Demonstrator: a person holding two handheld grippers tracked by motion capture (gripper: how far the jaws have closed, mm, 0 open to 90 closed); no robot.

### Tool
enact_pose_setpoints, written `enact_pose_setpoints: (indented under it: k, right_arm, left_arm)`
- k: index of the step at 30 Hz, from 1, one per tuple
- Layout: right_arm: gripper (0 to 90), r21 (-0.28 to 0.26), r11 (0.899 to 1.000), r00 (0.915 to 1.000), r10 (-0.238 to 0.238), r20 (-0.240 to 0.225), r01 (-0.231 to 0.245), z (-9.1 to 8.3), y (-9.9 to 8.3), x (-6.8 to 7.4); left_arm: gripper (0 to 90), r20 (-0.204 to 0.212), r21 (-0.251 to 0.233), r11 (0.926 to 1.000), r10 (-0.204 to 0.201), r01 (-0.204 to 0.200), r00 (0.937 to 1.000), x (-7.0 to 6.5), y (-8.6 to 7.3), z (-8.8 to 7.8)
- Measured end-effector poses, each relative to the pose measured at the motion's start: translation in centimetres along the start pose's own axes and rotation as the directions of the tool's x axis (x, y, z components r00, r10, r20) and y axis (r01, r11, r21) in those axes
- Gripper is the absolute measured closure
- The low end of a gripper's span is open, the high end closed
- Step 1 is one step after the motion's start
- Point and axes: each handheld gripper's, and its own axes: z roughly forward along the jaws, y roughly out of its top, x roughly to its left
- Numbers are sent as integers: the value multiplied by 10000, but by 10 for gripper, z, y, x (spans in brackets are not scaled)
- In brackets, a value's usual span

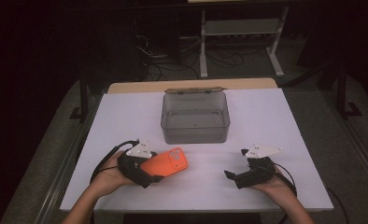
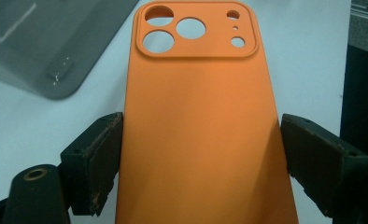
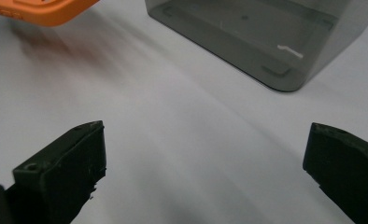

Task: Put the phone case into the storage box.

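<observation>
Fingers [image 2: 98, 158] of the left gripper [image 1: 142, 170] are seen set against both long edges of the orange phone case [image 2: 201, 126] — clamped on it, as far as can be judged. The case is held near the left of the table [image 1: 266, 112], camera cutouts pointing away, well short of the grey box [image 1: 195, 116]. Pickup is judged done; carrying and placing in the box are left. The right gripper [image 1: 240, 177] is held low at the near right, jaws spread wide and empty — both forearms are angled inward.
</observation>
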Motion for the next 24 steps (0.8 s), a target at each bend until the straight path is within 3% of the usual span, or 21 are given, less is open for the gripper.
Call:
enact_pose_setpoints:
  k: [11,24]
  right_arm:
    - [0,24,10000,10000,-20,-19,20,0,0,0]
    - [0,55,10000,10000,-21,-28,21,1,0,0]
  left_arm:
    - [161,460,-111,9996,246,-241,9986,10,22,12]
    - [161,654,-442,9985,355,-327,9972,20,38,24]
